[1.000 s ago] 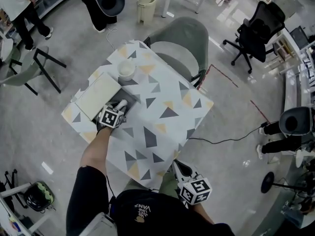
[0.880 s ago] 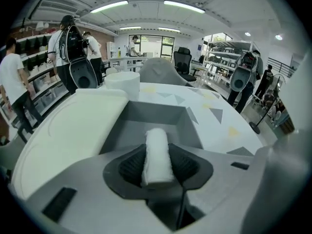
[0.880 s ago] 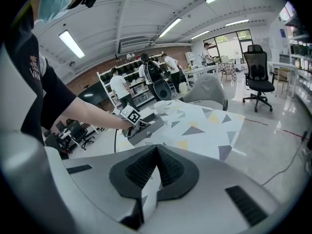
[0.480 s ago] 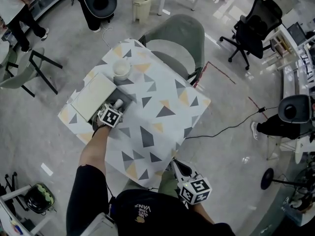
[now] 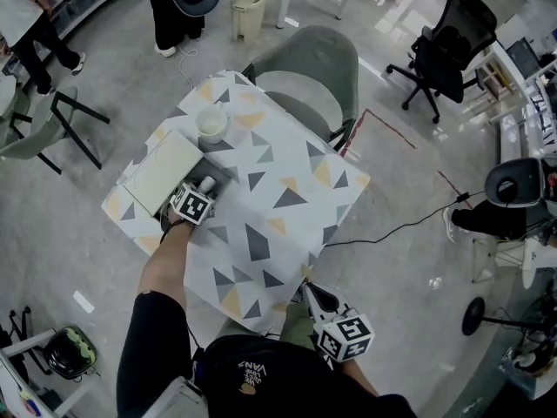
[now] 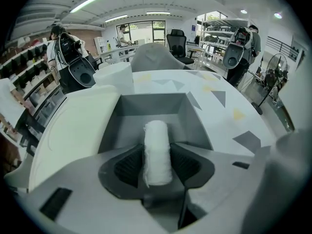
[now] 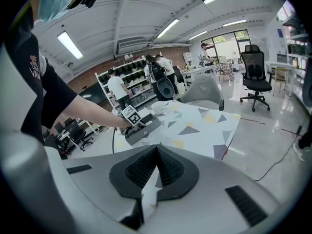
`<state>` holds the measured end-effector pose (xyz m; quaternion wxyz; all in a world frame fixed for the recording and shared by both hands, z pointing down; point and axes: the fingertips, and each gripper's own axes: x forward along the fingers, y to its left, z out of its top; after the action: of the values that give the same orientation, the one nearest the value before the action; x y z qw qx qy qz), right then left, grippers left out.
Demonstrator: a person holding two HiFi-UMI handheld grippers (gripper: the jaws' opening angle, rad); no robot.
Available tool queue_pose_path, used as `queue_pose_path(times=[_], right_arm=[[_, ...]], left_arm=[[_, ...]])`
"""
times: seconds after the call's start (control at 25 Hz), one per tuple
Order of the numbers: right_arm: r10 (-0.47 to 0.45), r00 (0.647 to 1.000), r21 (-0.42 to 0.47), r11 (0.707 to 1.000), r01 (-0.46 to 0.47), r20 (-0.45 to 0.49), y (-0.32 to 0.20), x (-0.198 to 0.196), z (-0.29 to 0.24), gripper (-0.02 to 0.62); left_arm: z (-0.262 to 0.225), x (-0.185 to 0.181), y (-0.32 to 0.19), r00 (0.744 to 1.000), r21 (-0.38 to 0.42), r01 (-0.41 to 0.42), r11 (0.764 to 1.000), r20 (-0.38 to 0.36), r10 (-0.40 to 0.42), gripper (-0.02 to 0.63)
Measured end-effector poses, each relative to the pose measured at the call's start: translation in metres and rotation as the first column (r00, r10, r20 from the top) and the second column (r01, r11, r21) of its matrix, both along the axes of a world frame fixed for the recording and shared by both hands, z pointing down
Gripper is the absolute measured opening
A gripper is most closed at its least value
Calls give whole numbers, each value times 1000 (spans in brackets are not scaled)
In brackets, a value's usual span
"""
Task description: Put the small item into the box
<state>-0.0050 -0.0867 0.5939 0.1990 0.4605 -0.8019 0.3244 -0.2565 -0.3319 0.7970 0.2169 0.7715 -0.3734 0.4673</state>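
Observation:
The small item, a white roll [image 6: 157, 150], lies between the jaws of my left gripper [image 6: 157, 156], its far end reaching over the open grey box [image 6: 195, 116]. The jaws have just been opening and stand apart, loose around the roll. In the head view the left gripper [image 5: 206, 186] hangs over the box [image 5: 228, 174] at the table's left side, with the roll [image 5: 207, 182] at its tip. My right gripper [image 7: 157, 152] is shut and empty. It hangs off the table's near edge, by the person's body, and shows in the head view as the right gripper [image 5: 310, 293].
A cream lid [image 5: 165, 171] lies left of the box, and a white cup [image 5: 211, 124] stands behind it. The table [image 5: 287, 207] has a triangle-patterned cloth. A grey-green chair [image 5: 305, 72] stands at its far side. People stand further back, left.
The left gripper has stayed over the box and rolled slightly, the roll still at its tip. The right gripper has not moved.

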Motion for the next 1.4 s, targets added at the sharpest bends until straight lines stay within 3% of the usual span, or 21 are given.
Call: queue_pose_path(times=[0.68, 0.76, 0.84, 0.88, 1.04, 1.2, 1.4], right_arm=[[-63, 998, 31, 998, 63, 7, -6, 2, -13, -1], [-90, 996, 40, 995, 90, 12, -9, 1, -16, 0], [-122, 992, 48, 991, 121, 16, -13, 1, -20, -1], [-138, 990, 53, 989, 137, 18, -15, 2, -23, 0], [-189, 981, 79, 979, 186, 39, -22, 5, -35, 0], [-268, 962, 103, 960, 262, 45, -30, 4, -40, 0], [-382, 923, 129, 919, 373, 50, -33, -2, -44, 0]], left_arm=[[-39, 0, -5, 1000, 132, 2, 991, 13, -3, 166], [-48, 0, -2, 1000, 154, 19, 988, 8, -20, 145], [-60, -2, 1, 999, 188, 49, 981, 5, -51, 59], [-67, -3, 3, 997, 205, 74, 976, -5, -75, 26], [-98, -6, 17, 976, 246, 215, 945, -74, -203, 8], [-130, -9, 34, 941, 295, 335, 895, -160, -299, 8], [-169, 1, 73, 905, 348, 418, 839, -240, -352, 6]])
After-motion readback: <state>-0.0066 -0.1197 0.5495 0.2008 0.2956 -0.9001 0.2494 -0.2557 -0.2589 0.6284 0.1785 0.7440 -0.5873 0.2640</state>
